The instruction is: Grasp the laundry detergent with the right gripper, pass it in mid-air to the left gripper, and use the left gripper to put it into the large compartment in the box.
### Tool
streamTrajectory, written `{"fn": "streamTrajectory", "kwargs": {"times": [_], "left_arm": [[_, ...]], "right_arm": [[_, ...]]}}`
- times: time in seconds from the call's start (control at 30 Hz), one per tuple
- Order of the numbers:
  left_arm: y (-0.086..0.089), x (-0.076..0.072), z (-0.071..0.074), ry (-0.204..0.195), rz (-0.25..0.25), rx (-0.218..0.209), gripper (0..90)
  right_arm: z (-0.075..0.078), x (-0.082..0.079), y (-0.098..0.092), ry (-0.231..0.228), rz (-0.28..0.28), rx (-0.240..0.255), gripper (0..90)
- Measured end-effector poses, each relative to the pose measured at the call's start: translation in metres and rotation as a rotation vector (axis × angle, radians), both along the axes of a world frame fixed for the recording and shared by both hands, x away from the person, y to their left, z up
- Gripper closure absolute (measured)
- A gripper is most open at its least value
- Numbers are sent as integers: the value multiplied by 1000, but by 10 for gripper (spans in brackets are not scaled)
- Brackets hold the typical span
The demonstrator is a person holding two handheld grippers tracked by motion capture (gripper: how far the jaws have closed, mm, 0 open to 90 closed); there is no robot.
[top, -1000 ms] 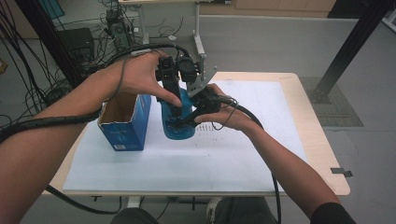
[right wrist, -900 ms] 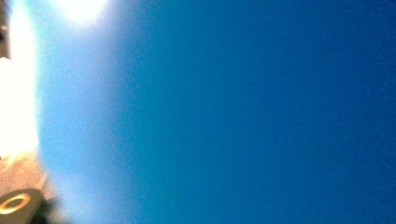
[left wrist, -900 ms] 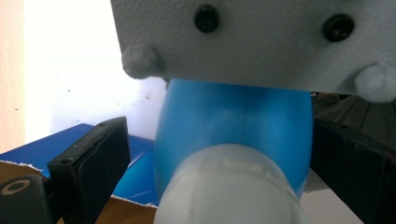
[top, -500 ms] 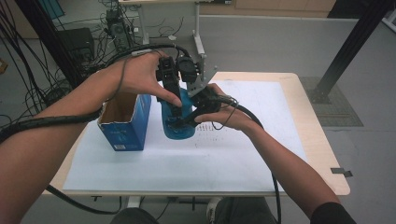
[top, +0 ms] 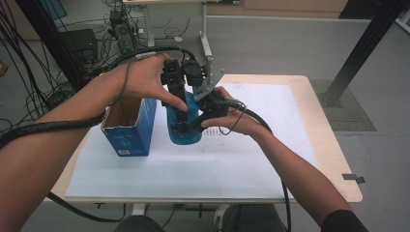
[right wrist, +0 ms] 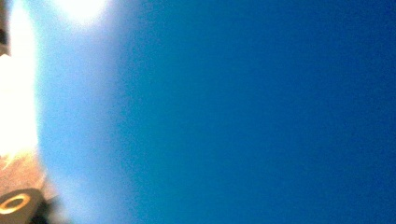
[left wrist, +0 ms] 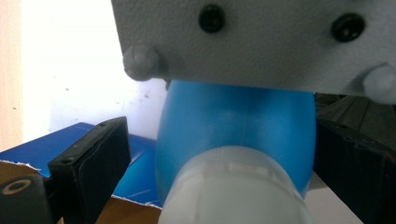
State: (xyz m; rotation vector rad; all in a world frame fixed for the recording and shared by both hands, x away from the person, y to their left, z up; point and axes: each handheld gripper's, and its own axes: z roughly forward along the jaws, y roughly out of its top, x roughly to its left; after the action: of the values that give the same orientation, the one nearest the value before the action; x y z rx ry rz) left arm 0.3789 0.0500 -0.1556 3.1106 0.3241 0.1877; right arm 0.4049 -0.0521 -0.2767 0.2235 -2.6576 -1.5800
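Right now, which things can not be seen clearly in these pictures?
- Bottle: high view, both hands and grippers cover its top.
- Bottle cap: left gripper view, cut by the bottom edge; a grey plate hides what lies beyond.
- Right gripper view: blurred blue surface too close; its grip unreadable.
- Box: contents unclear, inside in shadow.

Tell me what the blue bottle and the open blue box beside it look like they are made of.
Blue bottle: probably plastic, smooth with a slight sheen and a moulded seam in the left gripper view; its cap looks like ribbed white plastic. Open blue box: cardboard, printed blue outside, raw brown inside with torn edges.
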Motion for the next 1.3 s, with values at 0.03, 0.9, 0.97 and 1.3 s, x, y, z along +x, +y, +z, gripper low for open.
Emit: {"fn": "streamTrajectory", "kwargs": {"times": [0.03, 0.9, 0.97, 1.3], "left_arm": [[0, 0, 0, 1, -1, 1, 78], [-1, -1, -2, 29, -14, 9, 308], [-1, -1, -2, 38, -19, 7, 335], [-2, -2, -4, 43, -26, 19, 371]], "right_arm": [[0, 0, 0, -1, 1, 2, 435], [1, -3, 0, -10, 15, 3, 435], [1, -3, 0, -10, 17, 2, 434], [-1, -3, 0, -10, 17, -3, 435]]}}
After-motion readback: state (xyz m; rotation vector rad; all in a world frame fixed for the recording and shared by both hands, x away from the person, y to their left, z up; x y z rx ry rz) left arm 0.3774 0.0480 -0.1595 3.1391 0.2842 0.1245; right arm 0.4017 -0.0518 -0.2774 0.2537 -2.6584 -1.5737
